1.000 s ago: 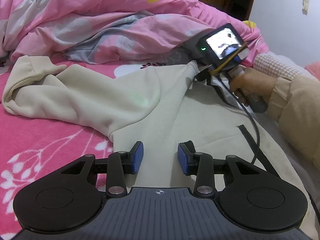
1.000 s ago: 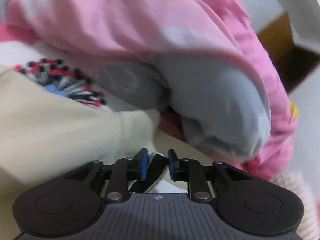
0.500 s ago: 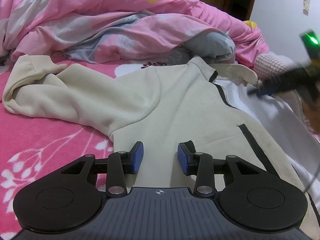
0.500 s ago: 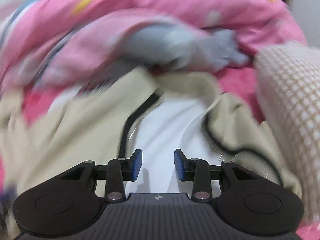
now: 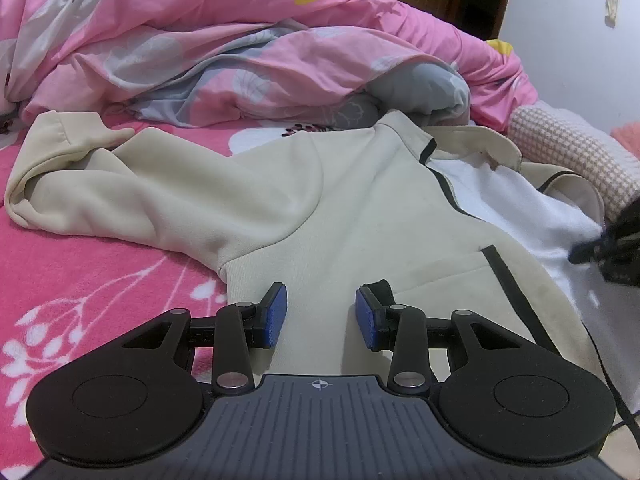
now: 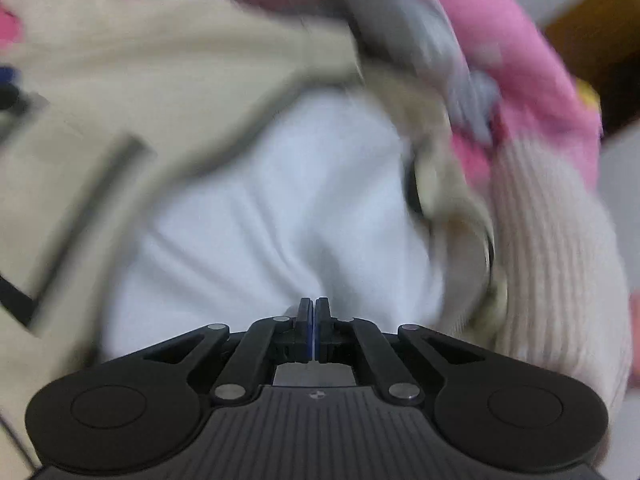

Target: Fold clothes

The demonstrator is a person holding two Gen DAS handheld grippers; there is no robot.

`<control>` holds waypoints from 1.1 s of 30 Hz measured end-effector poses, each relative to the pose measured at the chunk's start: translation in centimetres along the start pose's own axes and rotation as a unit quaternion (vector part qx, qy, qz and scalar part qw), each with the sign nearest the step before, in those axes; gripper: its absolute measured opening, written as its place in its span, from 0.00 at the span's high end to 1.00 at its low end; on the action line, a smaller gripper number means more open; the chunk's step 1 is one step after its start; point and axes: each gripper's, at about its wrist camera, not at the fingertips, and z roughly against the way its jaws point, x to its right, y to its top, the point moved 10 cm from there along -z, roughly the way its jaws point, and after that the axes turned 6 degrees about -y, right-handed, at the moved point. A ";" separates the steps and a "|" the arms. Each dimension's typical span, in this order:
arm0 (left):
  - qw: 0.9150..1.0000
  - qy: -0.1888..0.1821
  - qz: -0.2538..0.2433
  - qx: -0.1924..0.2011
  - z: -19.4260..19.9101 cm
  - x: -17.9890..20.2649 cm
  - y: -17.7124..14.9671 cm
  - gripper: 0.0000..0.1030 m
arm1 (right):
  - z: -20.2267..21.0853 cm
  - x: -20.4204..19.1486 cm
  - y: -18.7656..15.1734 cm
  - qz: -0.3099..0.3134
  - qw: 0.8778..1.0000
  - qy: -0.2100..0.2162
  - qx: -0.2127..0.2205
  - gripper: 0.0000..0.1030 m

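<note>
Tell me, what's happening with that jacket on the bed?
A person is folding clothes with a grabbing tool in each hand. A cream jacket lies spread open on the pink bed sheet, its white lining showing. The left tool is over the jacket's bottom edge, jaws apart, holding nothing. The right tool is over the white lining with its jaws shut; the blurry view doesn't show whether any cloth is pinched. A rumpled pink quilt lies behind.

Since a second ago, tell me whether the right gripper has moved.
Yes. The right gripper has moved from the jacket collar near the pink duvet to the view's right edge, over the white lining.
</note>
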 end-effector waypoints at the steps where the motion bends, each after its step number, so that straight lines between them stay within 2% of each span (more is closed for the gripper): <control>1: 1.000 0.000 0.001 0.000 0.0 0.0 0.0 0.64 | 0.6 -1.1 0.4 0.014 1.000 0.017 0.013 1.00; 2: 1.000 -0.001 0.002 0.000 0.0 0.0 0.0 0.64 | 1.3 -2.1 0.8 0.029 0.999 0.034 0.025 1.00; 3: 1.000 -0.001 0.002 -0.001 0.0 0.0 0.0 0.64 | 0.8 -2.6 -0.1 0.054 0.998 0.030 0.011 1.00; 4: 1.000 -0.001 0.003 -0.001 0.0 0.0 0.0 0.64 | -0.4 -2.7 -1.7 0.088 0.996 0.011 -0.021 1.00; 6: 1.000 -0.002 0.005 -0.001 0.0 0.0 0.1 0.64 | -2.2 -0.7 -4.7 0.135 0.988 -0.054 -0.054 1.00; 7: 1.000 -0.002 0.005 -0.001 0.0 0.0 0.1 0.64 | -2.1 0.1 -5.0 0.131 0.988 -0.063 -0.060 1.00; 9: 1.000 -0.002 0.006 -0.002 -0.1 0.0 0.1 0.64 | -0.7 0.7 -3.7 0.103 0.992 -0.055 -0.056 1.00; 12: 1.000 0.001 0.001 -0.002 -0.1 0.1 0.0 0.64 | 1.3 -0.1 0.1 0.101 0.994 -0.050 0.008 1.00; 14: 1.000 0.002 -0.001 -0.002 -0.1 0.0 0.0 0.64 | 1.2 -0.5 2.6 0.079 0.995 -0.038 0.044 1.00; 15: 1.000 0.002 -0.001 -0.002 -0.2 0.0 0.0 0.64 | 0.4 -0.5 3.1 0.074 0.995 -0.037 0.047 1.00; 16: 1.000 0.002 -0.001 -0.002 -0.1 0.0 0.0 0.64 | -0.8 -0.4 3.0 0.074 0.996 -0.038 0.040 0.99; 18: 1.000 0.001 0.000 -0.002 -0.1 0.0 -0.1 0.64 | -4.5 0.9 0.7 0.086 0.994 -0.060 -0.006 1.00; 19: 1.000 0.000 0.002 -0.002 -0.1 -0.1 0.0 0.64 | -5.2 1.6 -0.1 0.083 0.994 -0.065 -0.009 1.00; 21: 1.000 0.000 0.002 -0.002 -0.1 -0.1 -0.1 0.64 | -4.3 2.2 0.5 0.034 0.998 -0.055 -0.015 1.00; 22: 1.000 0.000 0.002 -0.002 -0.1 0.0 -0.1 0.64 | -3.4 2.2 1.0 0.000 0.999 -0.040 -0.013 0.96; 24: 1.000 0.002 0.000 -0.002 -0.2 0.0 -0.1 0.64 | -1.4 1.8 2.3 -0.071 0.997 0.021 0.018 0.76; 25: 1.000 0.002 -0.001 -0.002 -0.2 0.0 -0.1 0.63 | -1.0 1.8 2.5 -0.105 0.993 0.048 0.023 0.66; 29: 1.000 0.000 0.001 -0.001 0.0 0.0 -0.1 0.64 | 0.2 1.5 1.0 -0.226 0.964 0.138 0.008 0.66; 31: 1.000 -0.002 0.003 0.003 0.1 0.0 0.0 0.63 | 1.2 1.5 -0.1 -0.281 0.943 0.176 0.007 0.66; 33: 1.000 -0.004 0.005 0.007 0.3 0.0 0.2 0.63 | 2.5 1.5 -1.3 -0.341 0.913 0.225 0.015 0.66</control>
